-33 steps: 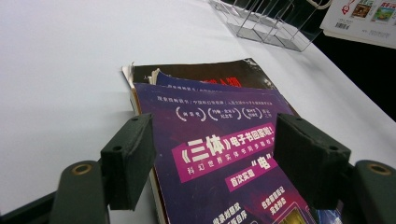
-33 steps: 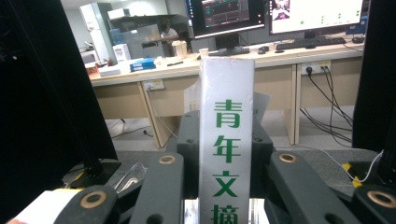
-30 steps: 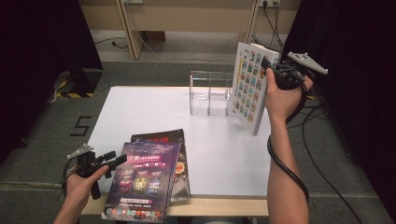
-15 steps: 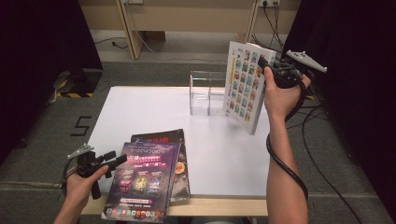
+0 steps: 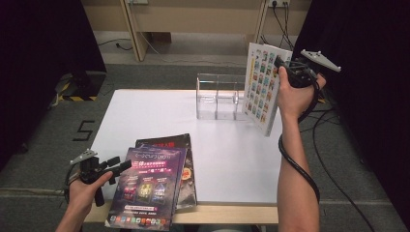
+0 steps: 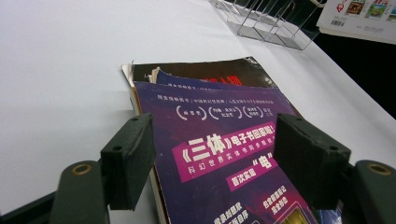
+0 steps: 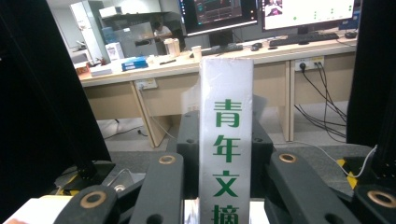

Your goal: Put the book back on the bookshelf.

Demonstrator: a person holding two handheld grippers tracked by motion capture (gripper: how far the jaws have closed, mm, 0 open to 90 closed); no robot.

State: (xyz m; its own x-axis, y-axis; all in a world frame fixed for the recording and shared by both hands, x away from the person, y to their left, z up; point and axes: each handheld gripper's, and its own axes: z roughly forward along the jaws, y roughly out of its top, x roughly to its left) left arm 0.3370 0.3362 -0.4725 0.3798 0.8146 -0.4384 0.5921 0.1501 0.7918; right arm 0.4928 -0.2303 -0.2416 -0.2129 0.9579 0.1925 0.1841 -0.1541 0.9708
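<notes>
- Magazines first, at the left: a purple-covered magazine with pink title bands (image 5: 145,188) lies on top of a dark-covered magazine with red lettering (image 5: 183,159) at the near edge of the white worktop (image 5: 145,111), its lower end hanging past that edge.
- Left gripper (image 5: 113,166) sits at the purple magazine's left edge; in the left gripper view its black fingers (image 6: 128,161) stand apart, one on either side of the purple cover (image 6: 224,158), and I cannot tell whether they touch it.
- Clear acrylic divided rack (image 5: 217,96) stands toward the far side of the worktop, right of centre; its compartments hold nothing.
- White magazine with a grid of small colour pictures on its cover (image 5: 261,84) hangs upright just right of the rack, above the worktop's right edge, its lower corner off the surface.
- Right gripper (image 5: 283,65) has its fingers (image 7: 187,149) clamped on this white magazine; in the right gripper view the white spine with green characters (image 7: 226,140) rises between them.
</notes>
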